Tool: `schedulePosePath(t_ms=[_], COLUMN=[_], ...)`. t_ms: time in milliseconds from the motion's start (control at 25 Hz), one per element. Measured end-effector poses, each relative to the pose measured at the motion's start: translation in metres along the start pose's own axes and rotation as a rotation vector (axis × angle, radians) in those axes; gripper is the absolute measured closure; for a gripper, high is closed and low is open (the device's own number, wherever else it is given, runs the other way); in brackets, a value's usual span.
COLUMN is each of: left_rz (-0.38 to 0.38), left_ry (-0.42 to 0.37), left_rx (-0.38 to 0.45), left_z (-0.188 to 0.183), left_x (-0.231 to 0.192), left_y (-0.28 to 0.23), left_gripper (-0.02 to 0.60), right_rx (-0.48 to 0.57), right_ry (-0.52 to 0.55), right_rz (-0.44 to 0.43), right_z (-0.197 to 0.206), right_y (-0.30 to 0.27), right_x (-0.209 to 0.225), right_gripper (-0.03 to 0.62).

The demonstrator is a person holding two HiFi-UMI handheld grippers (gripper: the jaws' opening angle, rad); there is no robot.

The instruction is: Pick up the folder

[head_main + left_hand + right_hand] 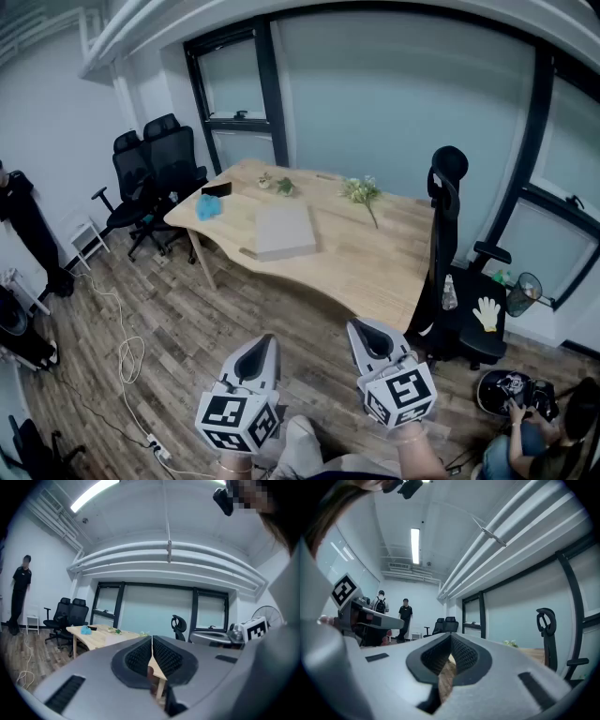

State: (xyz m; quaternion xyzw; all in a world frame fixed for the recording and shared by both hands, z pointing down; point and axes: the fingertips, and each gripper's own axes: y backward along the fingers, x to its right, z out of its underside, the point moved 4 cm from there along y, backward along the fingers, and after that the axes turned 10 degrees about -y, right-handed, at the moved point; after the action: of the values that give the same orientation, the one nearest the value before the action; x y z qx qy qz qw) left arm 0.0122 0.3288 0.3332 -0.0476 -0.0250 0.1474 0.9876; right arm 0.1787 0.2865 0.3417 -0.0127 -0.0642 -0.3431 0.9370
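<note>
A grey folder lies flat on the wooden table, left of the table's middle. Both grippers are held low in the head view, well short of the table and over the wood floor. My left gripper is shut with nothing between its jaws; its marker cube sits below it. My right gripper is also shut and empty. In the left gripper view my left gripper points level at the far table, where the folder shows as a pale slab. In the right gripper view my right gripper has its pads together.
On the table lie a blue cloth, a black box and some plant sprigs. A black office chair stands at the table's right end, two more at the left. A cable trails on the floor. People stand at the walls.
</note>
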Motion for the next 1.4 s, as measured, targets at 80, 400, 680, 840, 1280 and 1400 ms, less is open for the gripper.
schedulePosePath(t_ms=[80,400,680,840,1280,1400], left_rz=[-0.003,-0.008,-0.006,0.007,0.046,0.054], left_ry=[0.002,0.0,-0.002,-0.002,0.024,0.033], left_rx=[0.002,0.006,0.017,0.027,0.01,-0.003], left_z=[0.001,0.0,0.0,-0.003,0.0,0.004], left_x=[0.009,0.036,0.04,0.035,0.021,0.014], left_y=[0.009,0.032,0.034,0.028,0.0,-0.009], left_gripper=[0.572,0.572,0.569,0.56,0.488,0.468], right_rx=[0.002,0.003,-0.025,-0.025,-0.051,-0.07], right_ry=[0.0,0.011,-0.01,-0.001,-0.038,-0.048], right_rz=[-0.005,-0.014,-0.039,-0.028,-0.05,-0.054], right_z=[0.0,0.0,0.006,0.005,0.012,0.018], right_y=[0.012,0.041,0.043,0.038,0.011,-0.001], right_x=[-0.002,-0.01,-0.01,-0.009,0.002,0.005], right_gripper=[0.594,0.592,0.589,0.588,0.53,0.504])
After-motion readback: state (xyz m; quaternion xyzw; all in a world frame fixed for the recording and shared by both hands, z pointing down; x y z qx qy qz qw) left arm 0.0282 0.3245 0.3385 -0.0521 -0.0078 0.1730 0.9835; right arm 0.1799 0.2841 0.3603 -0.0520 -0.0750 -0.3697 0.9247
